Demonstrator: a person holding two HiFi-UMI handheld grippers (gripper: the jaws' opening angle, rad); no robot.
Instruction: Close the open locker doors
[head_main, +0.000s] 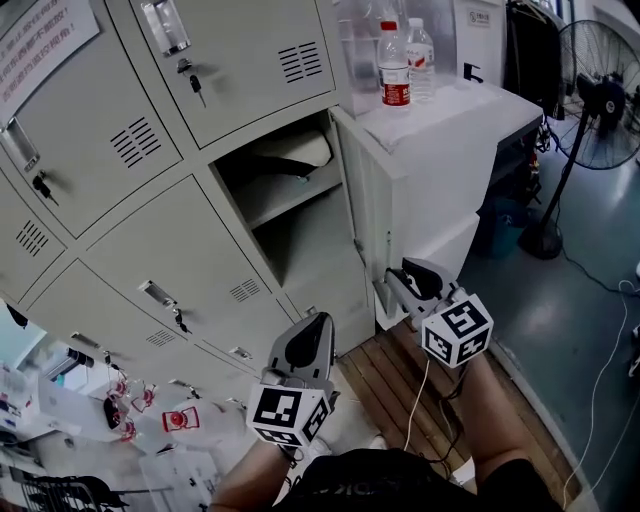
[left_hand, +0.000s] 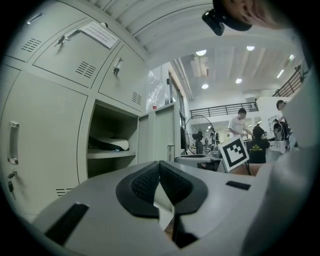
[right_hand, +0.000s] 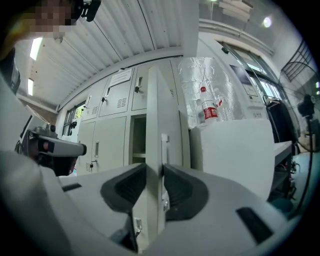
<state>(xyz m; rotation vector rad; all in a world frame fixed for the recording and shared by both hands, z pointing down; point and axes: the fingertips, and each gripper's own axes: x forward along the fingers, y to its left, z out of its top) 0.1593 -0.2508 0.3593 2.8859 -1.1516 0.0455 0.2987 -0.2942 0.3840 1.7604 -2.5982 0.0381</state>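
Currently the pale grey metal locker door (right_hand: 154, 110), swung wide open, is clamped edgewise by the right claw (right_hand: 154, 186); the left claw (left_hand: 160, 186) is shut, empty. Next, it should be swung onto its open compartment (head_main: 290, 215).

The open locker door (head_main: 362, 200) stands between its compartment (head_main: 290, 225) and a cabinet (head_main: 450, 160). Two bottles (head_main: 397, 68) stand on the cabinet's back corner.

Blocked on the right by open locker door (head_main: 365, 200), edge-on, clamped in right gripper (head_main: 395, 285), with white cabinet (head_main: 440, 170) close behind. Free to pass left of door: into open compartment (head_main: 300, 245) below shelf (head_main: 285, 198), and over wooden floor (head_main: 395, 385) before the lockers.
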